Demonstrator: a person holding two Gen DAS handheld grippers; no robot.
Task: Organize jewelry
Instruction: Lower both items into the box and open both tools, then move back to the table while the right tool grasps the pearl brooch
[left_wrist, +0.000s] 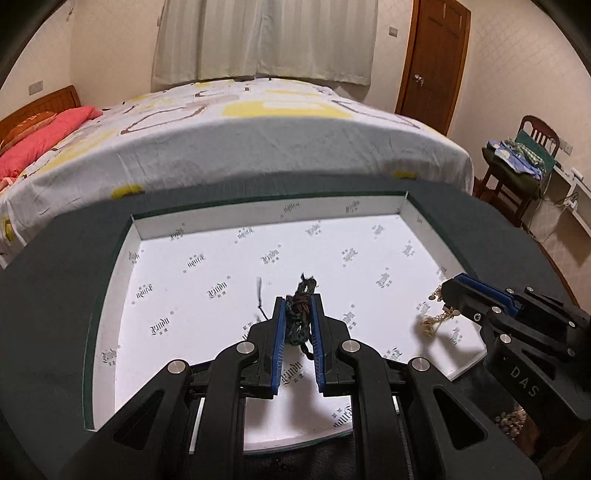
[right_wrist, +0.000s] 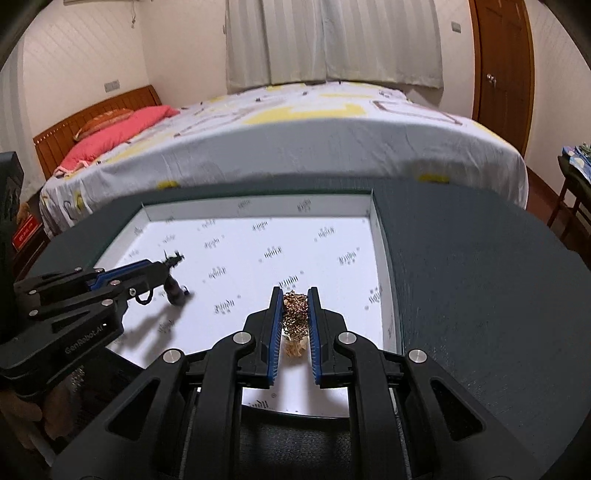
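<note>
Both pinched: L gripper (left_wrist: 298, 301) dark cord (left_wrist: 300, 314); R gripper (right_wrist: 295, 295) gold chain (right_wrist: 294, 314)

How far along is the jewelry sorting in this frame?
Midway at most. Nothing lies loose in the white box yet. The left gripper clamps a dark cord necklace, the right gripper a gold chain, both over the box. Both remain to be set down.

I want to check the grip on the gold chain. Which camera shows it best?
The right wrist view: the gold chain sits bunched, centered between the right hand-held gripper pads. The left wrist view shows only strands dangling beneath that gripper, at the side.
</note>
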